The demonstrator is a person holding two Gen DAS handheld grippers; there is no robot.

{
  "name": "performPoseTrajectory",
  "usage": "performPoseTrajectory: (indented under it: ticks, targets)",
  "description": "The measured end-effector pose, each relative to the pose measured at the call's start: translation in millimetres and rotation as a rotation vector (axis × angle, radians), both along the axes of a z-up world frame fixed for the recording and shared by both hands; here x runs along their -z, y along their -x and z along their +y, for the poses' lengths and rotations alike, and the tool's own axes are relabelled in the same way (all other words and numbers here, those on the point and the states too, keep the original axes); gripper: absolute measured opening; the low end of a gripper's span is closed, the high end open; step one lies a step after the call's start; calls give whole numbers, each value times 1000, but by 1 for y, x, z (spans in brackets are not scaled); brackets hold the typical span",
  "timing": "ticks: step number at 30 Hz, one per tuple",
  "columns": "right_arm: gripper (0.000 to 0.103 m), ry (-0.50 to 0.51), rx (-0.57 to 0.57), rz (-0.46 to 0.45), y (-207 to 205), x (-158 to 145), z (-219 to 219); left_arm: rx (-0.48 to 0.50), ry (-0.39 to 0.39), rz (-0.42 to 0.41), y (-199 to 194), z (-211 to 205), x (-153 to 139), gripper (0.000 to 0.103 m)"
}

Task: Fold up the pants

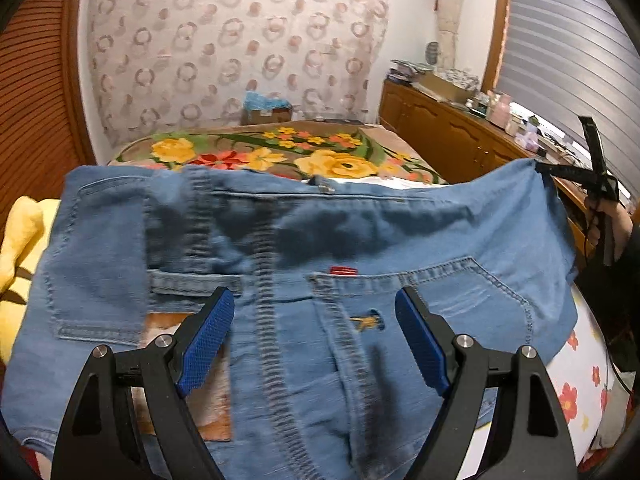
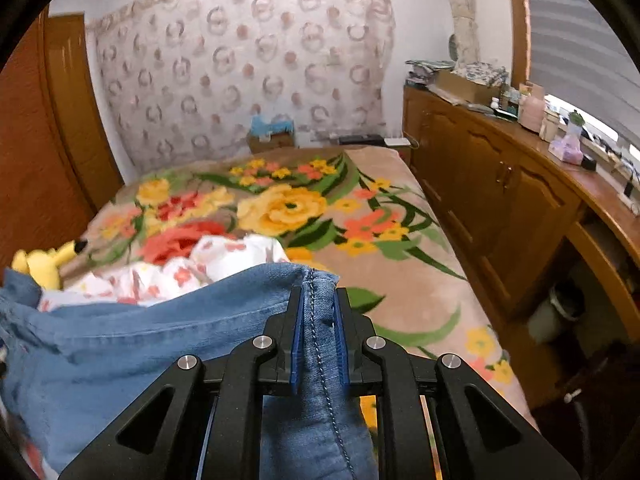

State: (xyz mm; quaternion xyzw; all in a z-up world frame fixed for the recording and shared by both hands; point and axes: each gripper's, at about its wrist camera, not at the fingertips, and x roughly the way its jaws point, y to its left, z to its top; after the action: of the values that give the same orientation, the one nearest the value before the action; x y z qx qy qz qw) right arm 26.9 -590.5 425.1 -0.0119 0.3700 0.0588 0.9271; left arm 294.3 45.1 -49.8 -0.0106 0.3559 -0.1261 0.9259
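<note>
Light blue jeans (image 1: pixel 360 220) lie spread over the bed, back pockets and a small red tag facing up. My left gripper (image 1: pixel 314 296) hovers just above the seat of the jeans, blue pads wide apart, nothing between them. My right gripper (image 2: pixel 319 294) is shut on a stitched side seam of the jeans (image 2: pixel 160 340), lifting that edge off the bed. In the left wrist view the right gripper (image 1: pixel 560 172) shows at the far right, pinching the raised corner, with a hand behind it.
A floral blanket (image 2: pixel 288 208) covers the bed beyond the jeans. A white flowered cloth (image 2: pixel 216 260) and a yellow plush toy (image 2: pixel 44 264) lie at the left. A wooden cabinet (image 2: pixel 500 184) with cluttered top runs along the right side.
</note>
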Motion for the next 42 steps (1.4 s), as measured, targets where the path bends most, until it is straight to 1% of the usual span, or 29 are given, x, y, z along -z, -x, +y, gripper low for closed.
performPoseTrajectory:
  ticks: [1,3,5,7,11,12,18,20,22,25,29,32,33,37,42]
  targets:
    - [14,14,-2,0,0,3,3,-6,-1,-1,1,2,0,83]
    - [23,4,-7,15,0,5,4,-18,-4,1,5,8,1,83]
    - [39,-22,-19,33,4,6,1,-30,-11,3,9,11,2,83]
    - [43,-29,-31,35,10,0,0,-37,-10,4,14,15,3,83]
    - [44,-23,-72,46,27,-14,-6,-54,-10,9,25,21,5,83]
    - [44,-25,-80,51,24,-21,-8,-58,-9,9,29,24,6,83]
    - [44,-37,-113,70,74,-38,-27,-70,-7,-1,50,27,4,83]
    - [45,-38,-107,84,89,-37,-37,-76,-4,0,57,30,6,83]
    - [45,-31,-100,98,93,-37,-41,-81,-6,4,61,32,8,83]
    - [46,-33,-73,124,104,-29,-55,-90,-12,11,67,35,11,83]
    - [48,-57,-56,148,111,-23,-61,-105,-14,20,77,41,17,83]
    - [50,-83,-53,177,105,-15,-56,-114,-20,31,80,44,21,83]
    - [51,-90,-50,187,103,-16,-48,-117,-21,34,80,45,22,83]
    - [52,-117,-29,213,94,-7,-47,-120,-25,44,81,45,26,83]
    - [52,-130,1,203,91,-7,-46,-122,-32,54,79,44,31,83]
